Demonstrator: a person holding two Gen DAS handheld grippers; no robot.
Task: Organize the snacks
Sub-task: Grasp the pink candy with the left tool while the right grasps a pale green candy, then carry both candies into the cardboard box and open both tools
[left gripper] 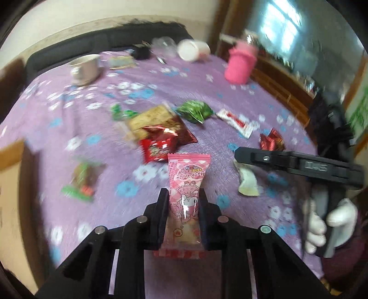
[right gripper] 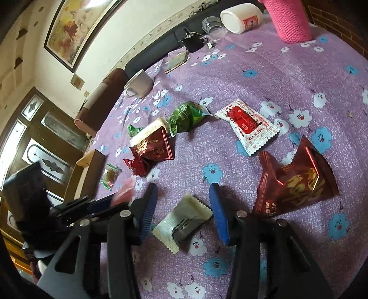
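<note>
Angled down over the purple floral tablecloth (right gripper: 299, 76), the left gripper (left gripper: 183, 195) pinches a pink snack packet (left gripper: 186, 197), while the right gripper (right gripper: 184, 202) stands spread, straddling a cream-white packet (right gripper: 184, 220) lying on the cloth.

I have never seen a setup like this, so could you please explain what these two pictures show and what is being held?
No robot: a person holds a handheld claw in each hand, each with a camera looking along its fingers. The left camera shows the left claw shut on a pink snack packet, with the gloved hand at right holding the other tool. The right camera shows the right claw open, its blue pads either side of a white packet lying on the purple flowered cloth. Red, green and white packets lie scattered, beside a mug and a pink knitted container.
</note>
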